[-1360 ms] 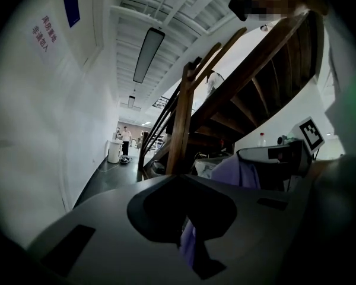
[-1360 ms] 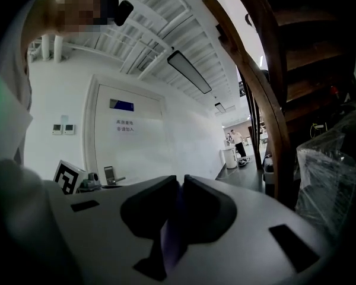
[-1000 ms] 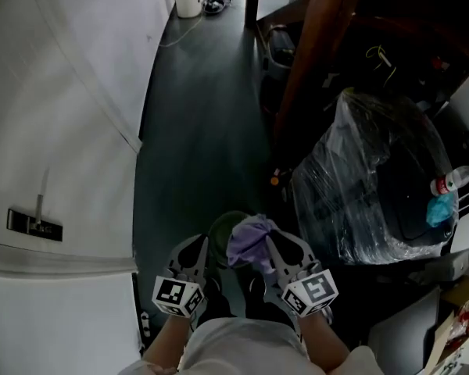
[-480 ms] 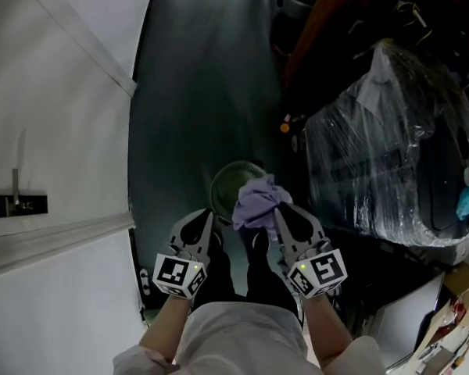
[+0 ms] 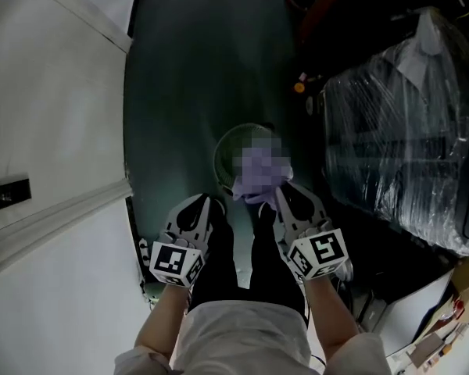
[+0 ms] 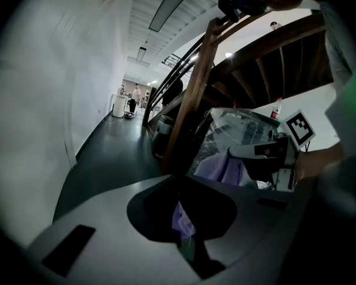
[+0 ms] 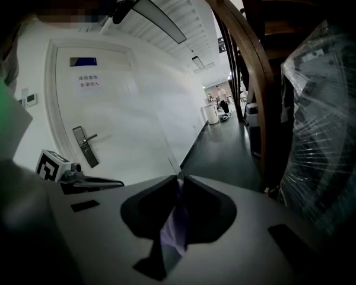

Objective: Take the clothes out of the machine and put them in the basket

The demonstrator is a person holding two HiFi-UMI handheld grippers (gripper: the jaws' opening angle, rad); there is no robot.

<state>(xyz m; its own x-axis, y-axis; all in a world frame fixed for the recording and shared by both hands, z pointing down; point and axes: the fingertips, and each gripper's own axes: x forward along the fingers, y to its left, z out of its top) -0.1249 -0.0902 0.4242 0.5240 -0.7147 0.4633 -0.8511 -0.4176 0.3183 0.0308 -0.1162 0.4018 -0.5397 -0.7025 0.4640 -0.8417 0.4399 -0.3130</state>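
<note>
A lilac garment [image 5: 254, 180] hangs bunched over a round green basket [image 5: 227, 148] that stands on the dark floor. My right gripper [image 5: 280, 187] is shut on the garment; in the right gripper view the cloth [image 7: 175, 225] is pinched between the closed jaws [image 7: 181, 177]. My left gripper [image 5: 209, 203] sits just left of the bunch, and a lilac strip [image 6: 181, 221] shows between its closed jaws [image 6: 179, 186]. From the left gripper view the right gripper [image 6: 267, 156] carries the rest of the cloth [image 6: 222, 168]. The machine is not in view.
A white door with a lever handle [image 7: 86, 142] and white wall [image 5: 39, 92] run along the left. A plastic-wrapped bulk [image 5: 406, 131] fills the right, with a wooden stair post [image 6: 196, 88] beyond. My dark-trousered legs [image 5: 242, 264] stand just behind the basket.
Both grippers have come down together with the lilac garment, which now hangs closer over the green basket. The view has tipped further down towards my legs.
</note>
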